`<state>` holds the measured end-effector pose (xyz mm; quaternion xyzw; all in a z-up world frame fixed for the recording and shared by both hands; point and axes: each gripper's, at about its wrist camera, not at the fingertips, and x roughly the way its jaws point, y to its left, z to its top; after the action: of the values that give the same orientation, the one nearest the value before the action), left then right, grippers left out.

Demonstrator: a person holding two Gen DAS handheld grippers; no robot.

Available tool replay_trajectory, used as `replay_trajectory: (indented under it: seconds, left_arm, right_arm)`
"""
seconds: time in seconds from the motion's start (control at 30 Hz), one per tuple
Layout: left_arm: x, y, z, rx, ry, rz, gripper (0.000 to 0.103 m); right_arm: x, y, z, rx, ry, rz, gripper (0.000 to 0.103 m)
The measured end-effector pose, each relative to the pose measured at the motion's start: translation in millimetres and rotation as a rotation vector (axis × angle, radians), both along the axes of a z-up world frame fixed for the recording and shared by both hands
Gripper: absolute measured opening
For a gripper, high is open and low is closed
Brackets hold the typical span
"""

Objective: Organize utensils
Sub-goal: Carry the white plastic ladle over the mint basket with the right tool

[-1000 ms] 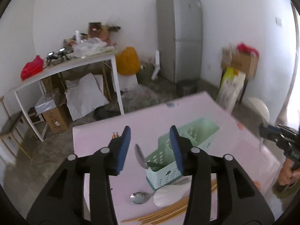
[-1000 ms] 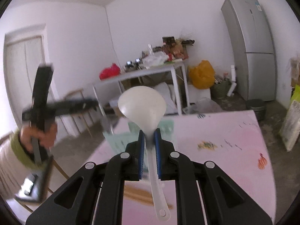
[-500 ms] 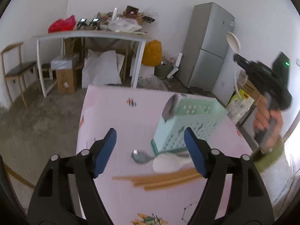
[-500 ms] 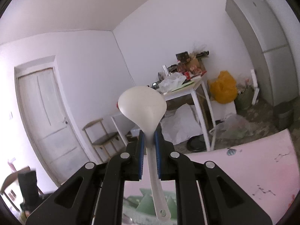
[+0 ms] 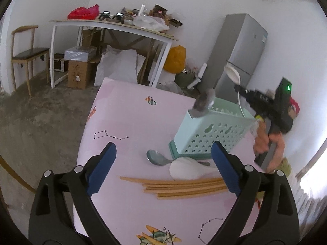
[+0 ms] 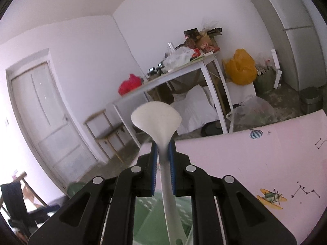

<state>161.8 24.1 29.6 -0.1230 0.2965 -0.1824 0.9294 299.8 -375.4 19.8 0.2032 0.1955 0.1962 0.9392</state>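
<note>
The left hand-held gripper (image 5: 163, 166) hangs over the pink tabletop (image 5: 126, 118). Its two blue pads (image 5: 102, 168) are far apart and are opening wider. Nothing is between them; they touch nothing.

Below that gripper lie the things to sort. A bunch of wooden chopsticks (image 5: 173, 185) lies flat on the tabletop. Just behind them is a white spoon (image 5: 186, 170), lying with its bowl to the left. A metal spoon (image 5: 156, 159) lies next to it, touching the white one. Right behind the two spoons stands a mint green utensil basket (image 5: 206, 134) with small holes in its side. Another metal spoon (image 5: 202, 104) stands in the basket's near left corner, its bowl sticking up above the rim.

The right hand-held gripper (image 6: 163, 155) is shut tight on a white plastic ladle (image 6: 156, 117). The pads pinch the ladle's neck, with the round bowl up in front and the long handle running down toward the camera. In the left wrist view, this gripper (image 5: 241, 89) is up in the air above the far right end of the basket, and the ladle's handle hangs down to about the rim. A person's hand (image 5: 267, 140) holds its grip. In the right wrist view, the green basket (image 6: 151, 214) shows blurry just under the gripper.
</note>
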Motion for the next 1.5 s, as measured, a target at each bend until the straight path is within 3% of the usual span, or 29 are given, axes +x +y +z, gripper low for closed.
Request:
replay_trajectory:
  seconds: [0.3, 0.63, 0.67, 0.73, 0.87, 0.97, 1.0, 1.1, 1.27, 1.5]
  left_arm:
    - [1, 8, -2, -0.027, -0.009, 0.051, 0.091]
    - [-7, 10, 3, -0.025, -0.037, 0.041, 0.092]
    - [-8, 11, 2, -0.030, -0.037, 0.038, 0.092]
    - [-7, 12, 1, -0.031, -0.033, 0.037, 0.092]
    - [-2, 14, -6, -0.032, -0.018, 0.013, 0.092]
    - [4, 15, -11, -0.038, -0.012, -0.002, 0.092]
    - [7, 16, -13, -0.038, -0.013, -0.004, 0.092]
    - [11, 19, -17, -0.041, -0.018, -0.004, 0.092]
    - [21, 24, -26, -0.056, -0.004, -0.005, 0.092]
    - [33, 33, -34, -0.054, 0.019, -0.011, 0.092]
  right_arm:
    - [-32, 2, 7, -0.102, -0.029, -0.013, 0.011]
    - [-57, -6, 22, -0.117, -0.027, -0.029, 0.012]
    - [-57, -7, 25, -0.116, -0.021, -0.027, 0.013]
    - [-54, -10, 29, -0.117, 0.004, -0.024, 0.024]
    - [-30, -16, 56, -0.123, 0.087, 0.050, 0.052]
    - [8, -9, 74, -0.172, 0.187, 0.145, 0.062]
    - [32, -3, 78, -0.198, 0.258, 0.202, 0.066]
    - [91, 21, 71, -0.299, 0.427, 0.306, 0.067]
    - [168, 70, 14, -0.476, 0.725, 0.451, 0.067]
    - [195, 129, -47, -0.847, 0.799, 0.587, 0.067]
